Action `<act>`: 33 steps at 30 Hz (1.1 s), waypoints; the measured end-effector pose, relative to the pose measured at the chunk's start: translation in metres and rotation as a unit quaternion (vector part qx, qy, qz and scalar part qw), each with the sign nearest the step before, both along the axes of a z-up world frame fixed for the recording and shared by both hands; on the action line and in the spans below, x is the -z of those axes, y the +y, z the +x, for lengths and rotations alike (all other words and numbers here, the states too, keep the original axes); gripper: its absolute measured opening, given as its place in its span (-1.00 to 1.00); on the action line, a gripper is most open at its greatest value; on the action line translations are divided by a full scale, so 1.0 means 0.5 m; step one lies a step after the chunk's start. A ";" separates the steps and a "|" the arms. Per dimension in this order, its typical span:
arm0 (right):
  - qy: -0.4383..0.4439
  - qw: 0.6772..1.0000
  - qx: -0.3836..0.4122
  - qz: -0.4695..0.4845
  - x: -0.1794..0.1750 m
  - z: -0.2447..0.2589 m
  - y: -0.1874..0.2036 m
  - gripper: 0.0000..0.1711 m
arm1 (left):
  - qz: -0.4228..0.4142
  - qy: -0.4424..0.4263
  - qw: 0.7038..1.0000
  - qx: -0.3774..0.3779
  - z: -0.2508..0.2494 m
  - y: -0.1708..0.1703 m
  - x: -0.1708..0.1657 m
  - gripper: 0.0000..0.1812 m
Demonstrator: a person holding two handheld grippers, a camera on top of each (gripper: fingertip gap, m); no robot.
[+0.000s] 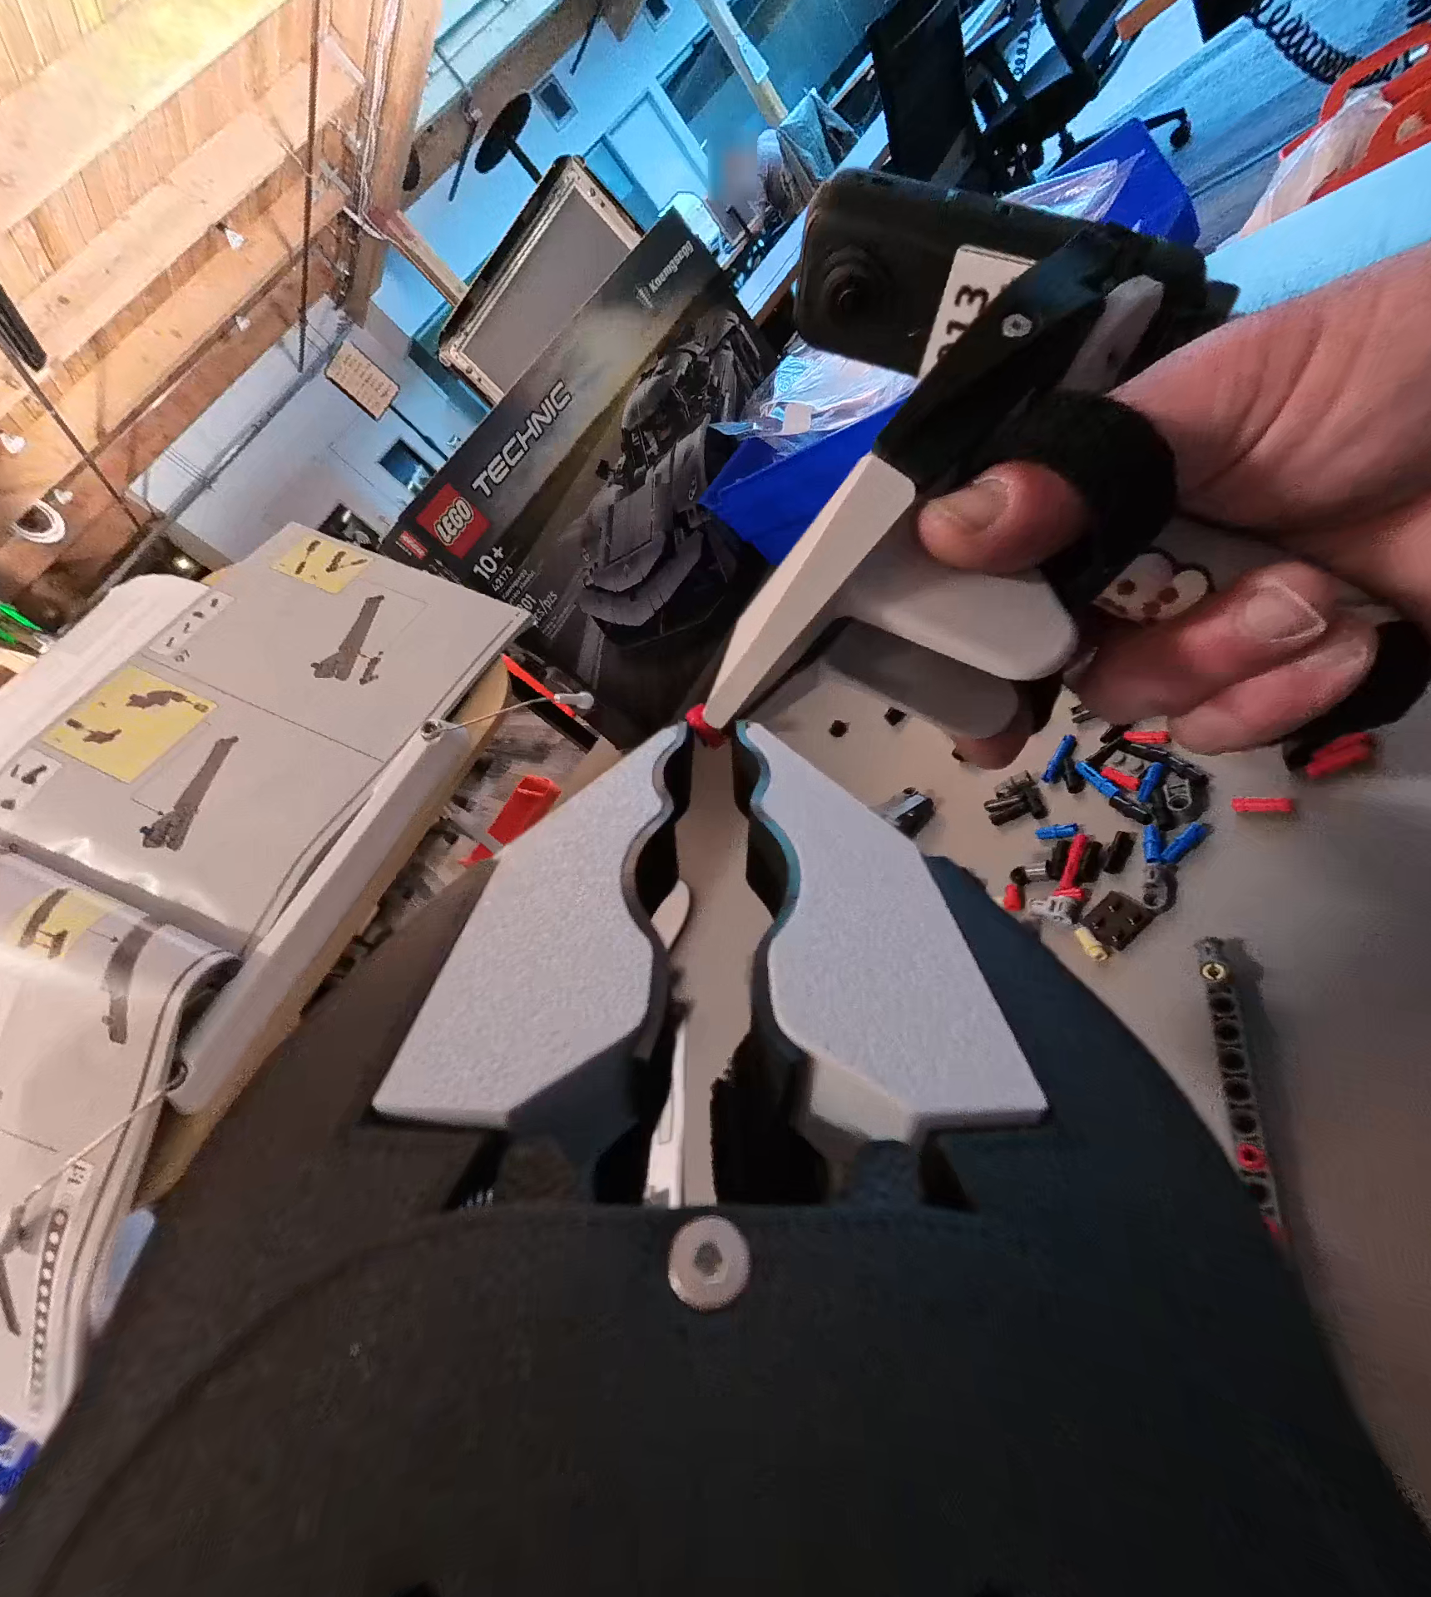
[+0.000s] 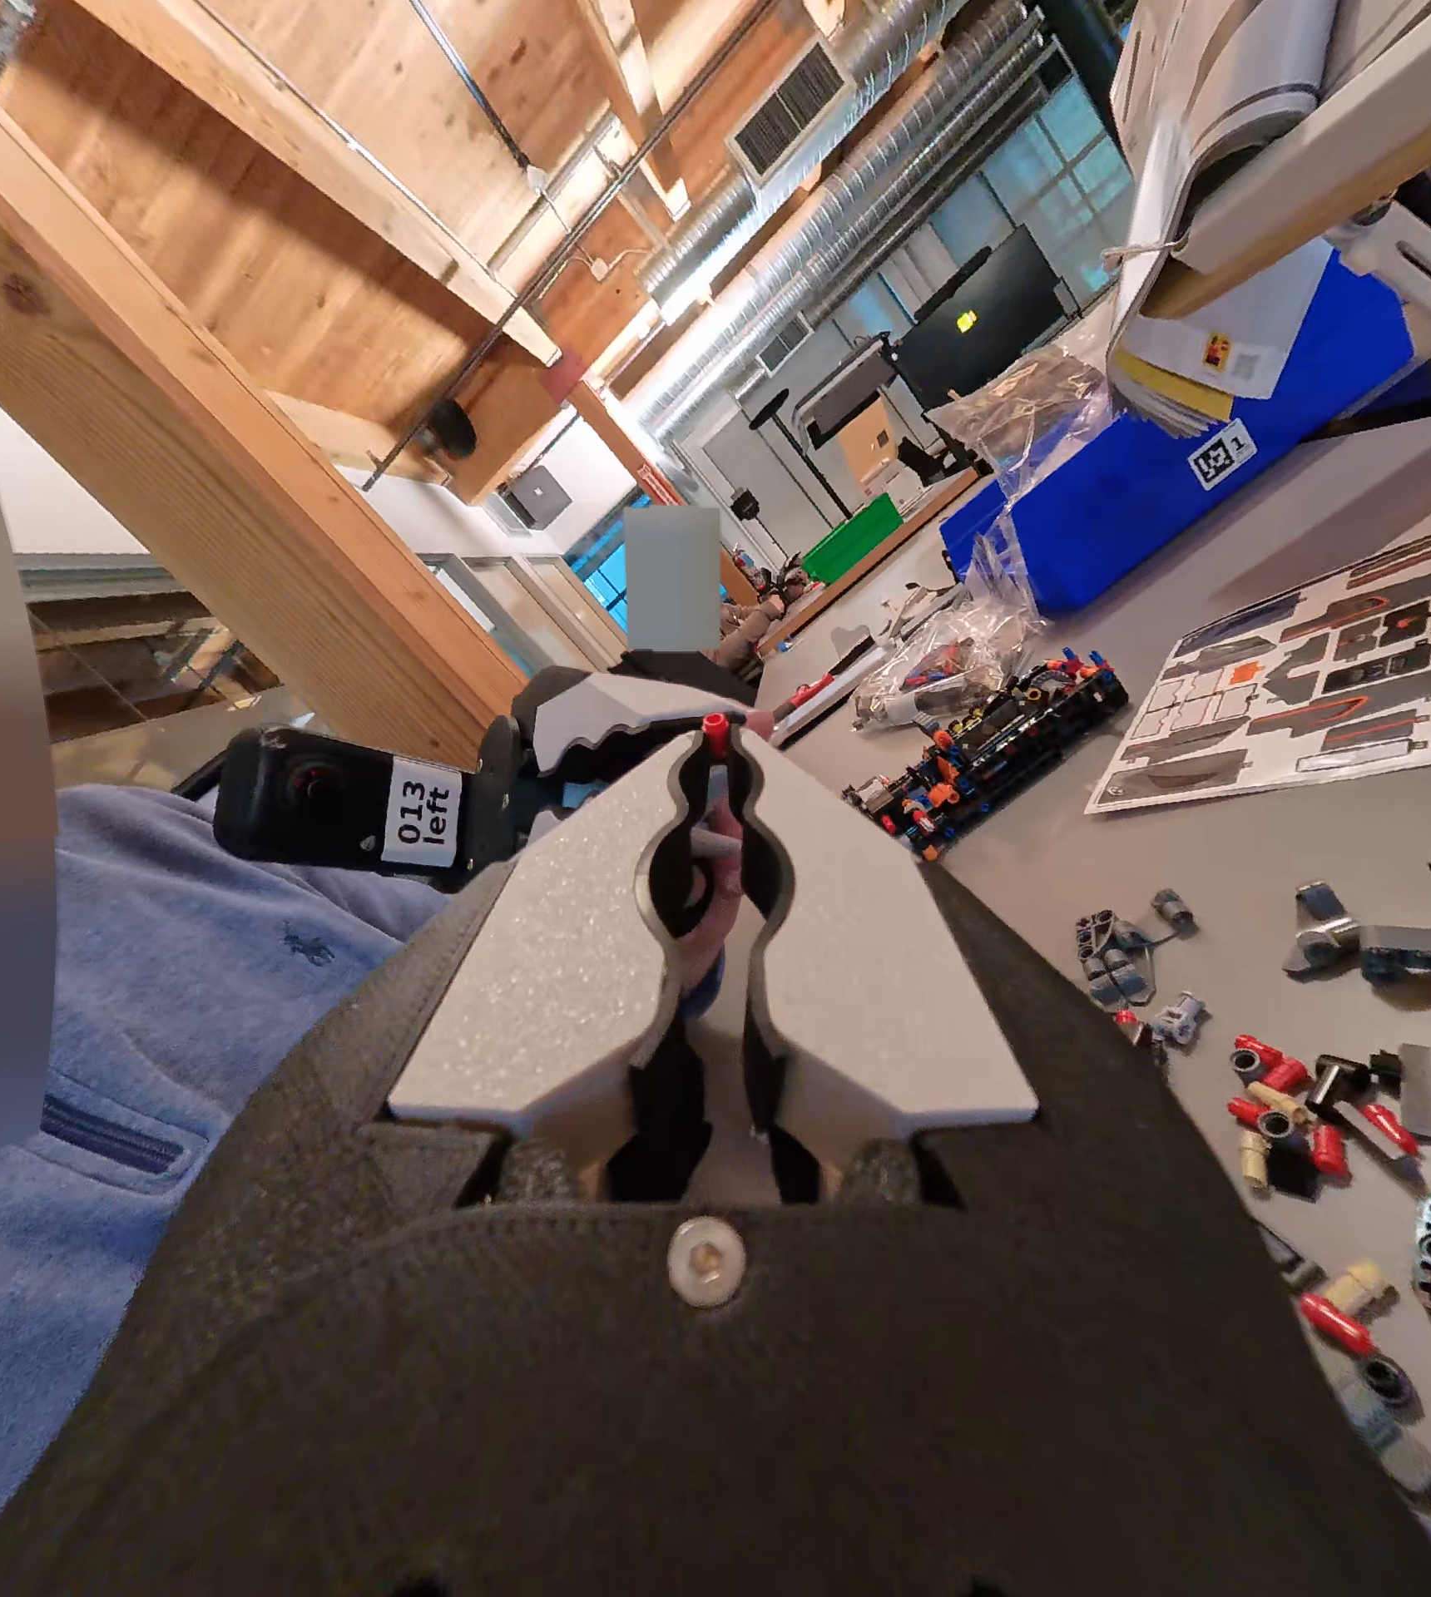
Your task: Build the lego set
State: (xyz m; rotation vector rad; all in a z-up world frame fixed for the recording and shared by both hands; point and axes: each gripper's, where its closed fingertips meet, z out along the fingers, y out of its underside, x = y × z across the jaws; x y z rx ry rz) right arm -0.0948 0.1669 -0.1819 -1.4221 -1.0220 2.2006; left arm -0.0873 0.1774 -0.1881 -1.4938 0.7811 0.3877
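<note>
- The piece in play is a tiny red pin (image 1: pixel 705 724), bright red with what looks like a small collar at one end. It's up in the air above the table, right where the two sets of tips meet.
- Left gripper (image 1: pixel 709 734): tips nearly together with the red pin sitting between them, so it looks pinched on it. From the right wrist view the same gripper (image 2: pixel 716 722) reaches in from the left, and its tip meets the pin.
- Right gripper (image 2: pixel 719 750): jaws drawn in tight at the tips and clamped on the red pin (image 2: pixel 716 734), which pokes up just past them. In the left wrist view that gripper (image 1: pixel 725 722) comes down from the upper right, held in a hand (image 1: pixel 1265 553) with black straps over the fingers.
- Surface is a grey table (image 2: pixel 1213 864). Scattered on it: a loose pile of pins (image 1: pixel 1118 812) in blue, red and black, a long black beam (image 1: pixel 1244 1089) with holes, and grey connectors (image 2: pixel 1403 959).
- Farther back sits a partly built chassis (image 2: pixel 997 752), black with orange and blue bits, next to a sticker sheet (image 2: pixel 1317 683).
- An open instruction booklet (image 1: pixel 176 778) is propped on a stand to the left, with the set's dark box (image 1: pixel 600 484) behind it and a blue bin (image 2: pixel 1196 484) nearby.
- Room is a workshop-type space with wooden ceiling beams (image 2: pixel 219 285) and silver ducting (image 2: pixel 824 207).
</note>
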 end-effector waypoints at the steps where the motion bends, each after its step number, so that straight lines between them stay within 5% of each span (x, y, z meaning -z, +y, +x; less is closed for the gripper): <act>1: 0.002 1.000 0.000 -0.003 -0.001 0.001 0.000 -0.99 | 0.004 0.011 1.000 0.002 0.001 0.000 -0.002 -0.93; 8: -0.027 0.999 -0.016 0.004 0.012 0.004 -0.005 -0.99 | -0.013 0.123 0.992 0.033 0.004 -0.004 0.013 -0.96; 21: -0.123 0.973 0.019 0.196 0.044 0.009 -0.009 -0.96 | -0.056 0.226 0.971 0.058 0.007 -0.010 0.042 -0.97; 33: -0.086 0.987 -0.126 0.058 0.042 0.039 -0.039 -0.96 | -0.085 0.216 0.962 0.145 0.034 -0.040 0.045 -0.98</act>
